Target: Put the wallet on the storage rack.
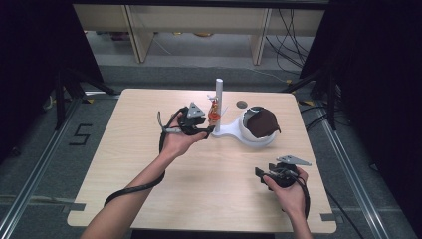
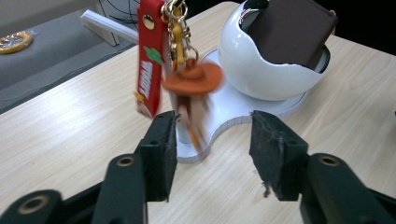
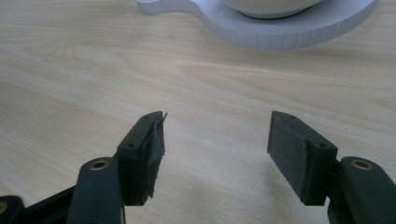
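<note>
Left gripper (image 2: 212, 140) is held at the white stand (image 1: 230, 130) near bench (image 1: 149, 164) centre, jaws spread wide, nothing gripped. Keychain bundle (image 2: 180, 60) is seen hanging from the stand's post (image 1: 218, 99): red strap (image 2: 150, 56), gold clasp (image 2: 177, 32), orange disc charm (image 2: 194, 79), blurred. The lower end of the bundle is seen just beyond the gap between the jaws, close to the left pad; contact cannot be told. White bowl-shaped cup (image 2: 261, 65) is seated on the stand's round base, with a dark brown wallet-like item (image 2: 292, 30) tilted inside it. Right gripper (image 3: 215, 144) is held low over bare bench at the near right, well apart from the stand, jaws wide open and empty. Stand base edge (image 3: 280, 28) is seen ahead of it.
</note>
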{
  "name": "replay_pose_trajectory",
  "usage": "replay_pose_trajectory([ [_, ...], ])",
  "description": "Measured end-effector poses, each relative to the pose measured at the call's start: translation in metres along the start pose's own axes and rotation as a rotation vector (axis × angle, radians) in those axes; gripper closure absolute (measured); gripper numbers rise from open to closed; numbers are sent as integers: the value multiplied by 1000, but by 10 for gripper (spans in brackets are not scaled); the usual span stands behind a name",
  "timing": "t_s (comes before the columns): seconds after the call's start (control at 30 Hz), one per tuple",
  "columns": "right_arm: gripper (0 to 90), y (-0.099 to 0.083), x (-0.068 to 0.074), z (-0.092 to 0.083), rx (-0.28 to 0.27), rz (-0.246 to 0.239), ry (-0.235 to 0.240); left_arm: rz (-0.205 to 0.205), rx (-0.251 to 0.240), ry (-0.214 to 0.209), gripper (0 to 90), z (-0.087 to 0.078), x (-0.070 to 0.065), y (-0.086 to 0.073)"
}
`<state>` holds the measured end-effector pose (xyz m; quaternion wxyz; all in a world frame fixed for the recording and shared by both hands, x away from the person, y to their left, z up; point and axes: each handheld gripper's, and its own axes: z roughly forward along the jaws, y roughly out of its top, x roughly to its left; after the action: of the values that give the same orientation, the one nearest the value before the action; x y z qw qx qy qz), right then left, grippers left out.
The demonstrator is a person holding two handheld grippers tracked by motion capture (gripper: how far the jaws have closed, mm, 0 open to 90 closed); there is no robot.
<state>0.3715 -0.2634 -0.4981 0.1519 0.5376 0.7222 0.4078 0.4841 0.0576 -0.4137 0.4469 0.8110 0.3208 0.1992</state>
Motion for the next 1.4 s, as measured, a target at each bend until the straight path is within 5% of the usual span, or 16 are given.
replay_pose_trajectory([
  [0.03,374,0,5,-1,20,53,-3,-2,-1,8,487,-1,0,-1],
  [0.17,373,0,1,-1,-3,-7,-16,-17,-17,10,451,-6,1,-6],
  [0.73,372,-1,-1,-2,-18,-2,-20,-42,-18,56,362,-50,14,-34],
  [0.77,372,-1,2,-1,-14,41,-8,-53,-24,57,362,-51,13,-36],
  [0.8,372,-1,-1,-2,-19,-2,-21,-52,-24,57,361,-53,13,-38],
  [0.87,372,-1,1,-2,-18,29,-17,-40,-11,55,359,-58,13,-42],
  [0.9,372,-1,-2,-2,-19,-3,-27,-54,-25,56,359,-59,12,-43],
  [0.93,372,-1,1,-2,-19,43,-8,-51,-28,49,359,-61,12,-45],
  [1.03,371,-1,1,-2,-24,39,-9,-57,-34,56,359,-68,11,-52],
  [1.4,371,-1,0,-5,-6,53,-25,-82,-61,76,360,-95,16,-87],
])
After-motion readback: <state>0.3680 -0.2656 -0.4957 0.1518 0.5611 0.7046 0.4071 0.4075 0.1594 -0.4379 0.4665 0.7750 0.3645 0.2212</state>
